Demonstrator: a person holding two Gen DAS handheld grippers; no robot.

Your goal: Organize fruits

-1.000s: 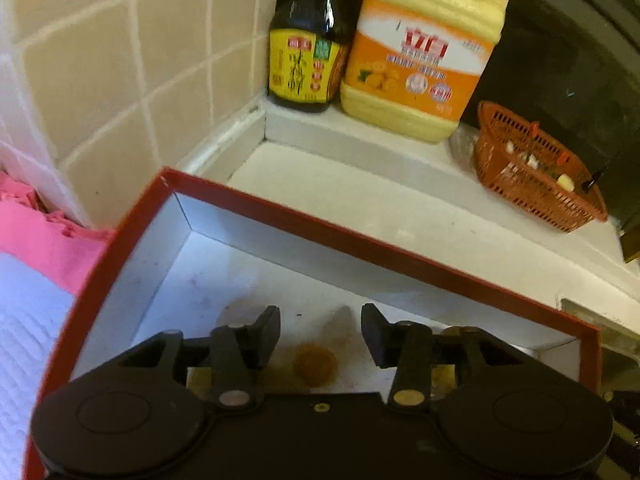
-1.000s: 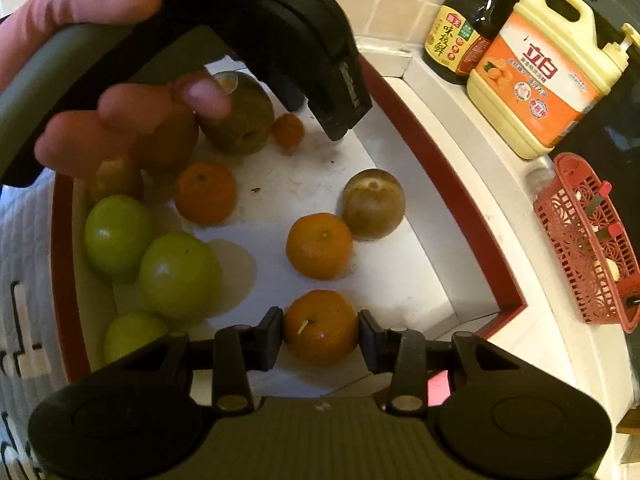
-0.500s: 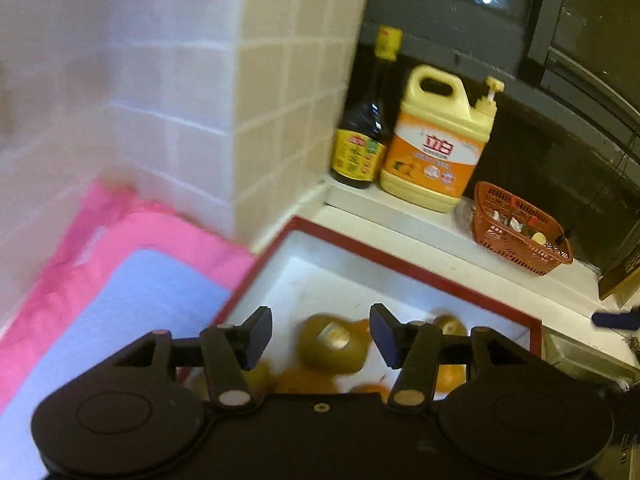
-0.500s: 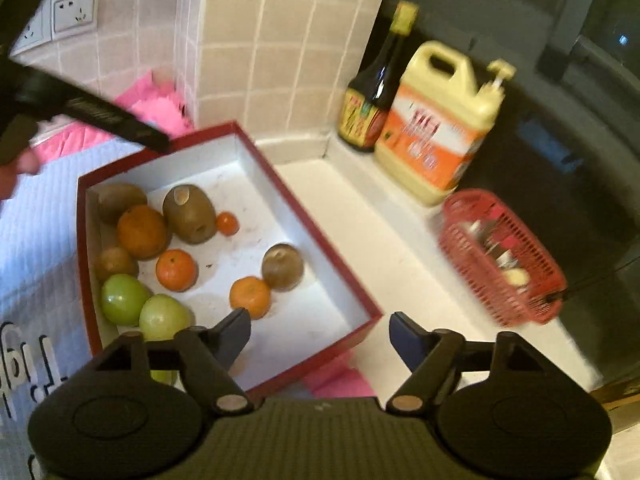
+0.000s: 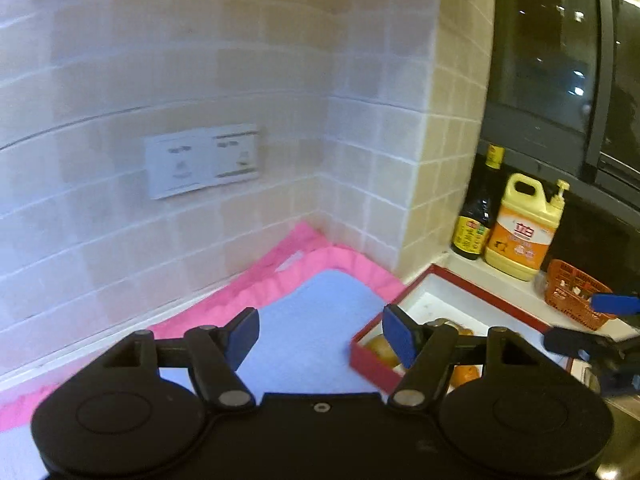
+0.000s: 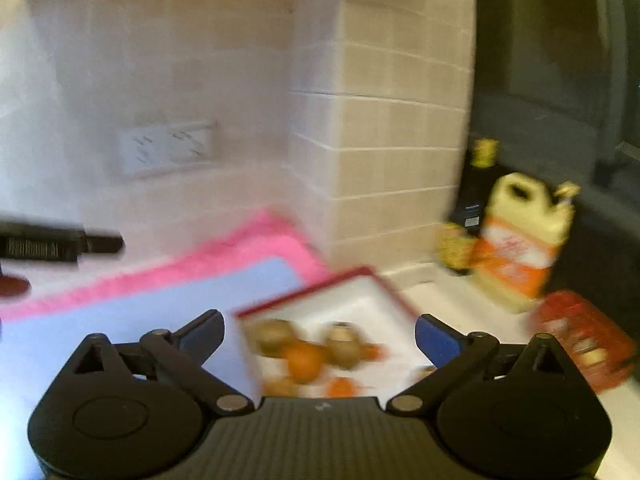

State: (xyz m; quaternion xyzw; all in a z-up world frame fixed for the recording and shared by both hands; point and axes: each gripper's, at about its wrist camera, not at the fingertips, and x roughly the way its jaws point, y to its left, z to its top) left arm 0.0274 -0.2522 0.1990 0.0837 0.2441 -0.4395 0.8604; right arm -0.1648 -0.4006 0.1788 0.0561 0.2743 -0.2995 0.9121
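Observation:
A red-rimmed white box holds several fruits: brown kiwis and oranges, blurred in the right wrist view. The box also shows in the left wrist view at the right, with a kiwi and an orange partly hidden behind my finger. My left gripper is open and empty, raised well above the blue mat. My right gripper is open wide and empty, high above the box. Its fingertips show at the right edge of the left wrist view.
A blue mat with a pink border lies left of the box. A dark sauce bottle, a yellow detergent jug and a red basket stand on the ledge behind. Tiled walls with sockets close the corner.
Both grippers have risen and pulled back from the box. The right gripper released the orange it had between its fingers and opened wide. The left gripper opened wider and turned left over the mat.

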